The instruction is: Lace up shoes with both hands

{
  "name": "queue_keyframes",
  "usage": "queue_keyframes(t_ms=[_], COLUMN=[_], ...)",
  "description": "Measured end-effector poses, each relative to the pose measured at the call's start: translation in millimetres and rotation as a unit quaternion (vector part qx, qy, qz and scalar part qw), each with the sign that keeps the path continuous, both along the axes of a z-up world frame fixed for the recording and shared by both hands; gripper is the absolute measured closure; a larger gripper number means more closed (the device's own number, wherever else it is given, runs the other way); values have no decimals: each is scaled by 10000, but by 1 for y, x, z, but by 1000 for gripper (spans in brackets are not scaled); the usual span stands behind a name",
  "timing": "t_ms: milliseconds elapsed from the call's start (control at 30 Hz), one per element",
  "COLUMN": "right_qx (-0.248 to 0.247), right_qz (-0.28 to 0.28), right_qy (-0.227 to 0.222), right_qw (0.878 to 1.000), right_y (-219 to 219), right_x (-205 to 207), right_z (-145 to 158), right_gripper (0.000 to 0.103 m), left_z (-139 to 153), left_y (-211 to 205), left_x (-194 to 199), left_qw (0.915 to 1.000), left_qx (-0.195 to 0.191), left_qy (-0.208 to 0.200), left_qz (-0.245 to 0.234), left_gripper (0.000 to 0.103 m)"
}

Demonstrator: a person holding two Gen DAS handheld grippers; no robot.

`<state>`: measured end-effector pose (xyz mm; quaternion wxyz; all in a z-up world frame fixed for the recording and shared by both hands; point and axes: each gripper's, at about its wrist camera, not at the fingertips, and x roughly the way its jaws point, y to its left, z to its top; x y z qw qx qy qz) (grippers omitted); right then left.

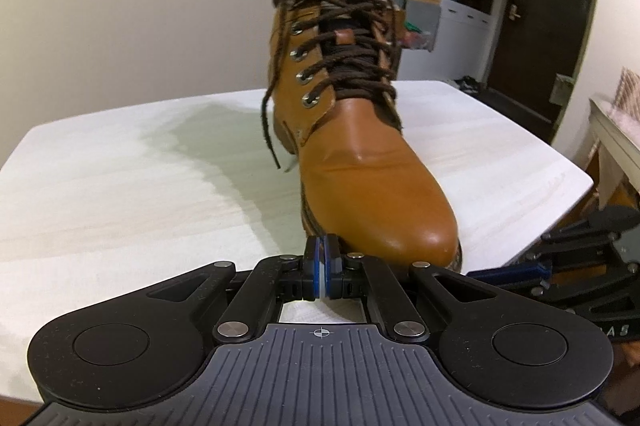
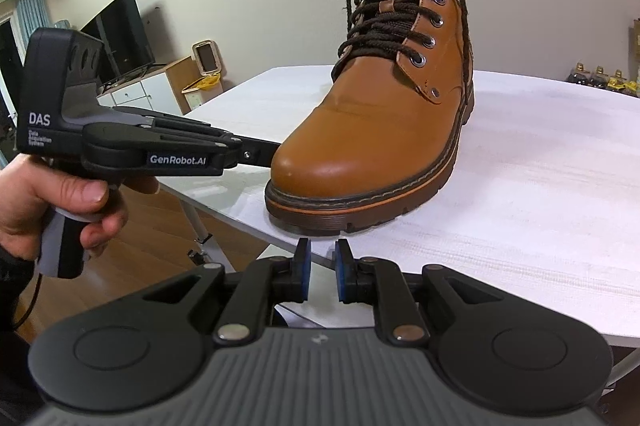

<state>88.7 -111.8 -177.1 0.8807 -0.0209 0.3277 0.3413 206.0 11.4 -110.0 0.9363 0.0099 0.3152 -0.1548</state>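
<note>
Two loose lace ends [image 1: 269,122] hang beside the boot [image 2: 384,130] on the bench [image 2: 540,194]; left hand-held gripper [image 1: 322,268] nearly closed, right hand-held gripper [image 2: 322,272] parted, both empty, should each pinch an end near its tip.

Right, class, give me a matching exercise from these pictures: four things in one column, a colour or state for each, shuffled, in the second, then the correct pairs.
Column one:
1. boot
2. laces
3. table
4. right claw

Column two:
A. white
B. dark brown
C. tan
D. open, nothing between its pads

Pairs: 1-C, 2-B, 3-A, 4-D.
</note>
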Motion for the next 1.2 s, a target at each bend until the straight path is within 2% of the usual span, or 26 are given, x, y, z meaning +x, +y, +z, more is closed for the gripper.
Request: queue_keyframes(t_ms=[100,400,767,1033,1200], right_qx=[11,62,41,-32,-1], right_qz=[-76,-223,-543,-279,-267], right_qy=[-29,-22,-29,-77,-83], right_qw=[10000,9997,9985,9996,9996], right_y=[3,7,-3,6,0], right_x=[0,4,7,7,1], right_z=[-2,-4,-2,0,0], right_gripper=[87,87,85,85,83], left_z=[-2,-4,-5,-1,1], left_y=[-4,-13,-18,-18,-19], left_x=[-9,-16,-18,-26,-39], left_qw=[9996,9977,9981,9973,9974], left_qx=[278,638,549,626,620], left_qy=[-102,-201,-243,-228,-209], left_qz=[7,124,113,295,318], left_gripper=[94,97,97,97,93])
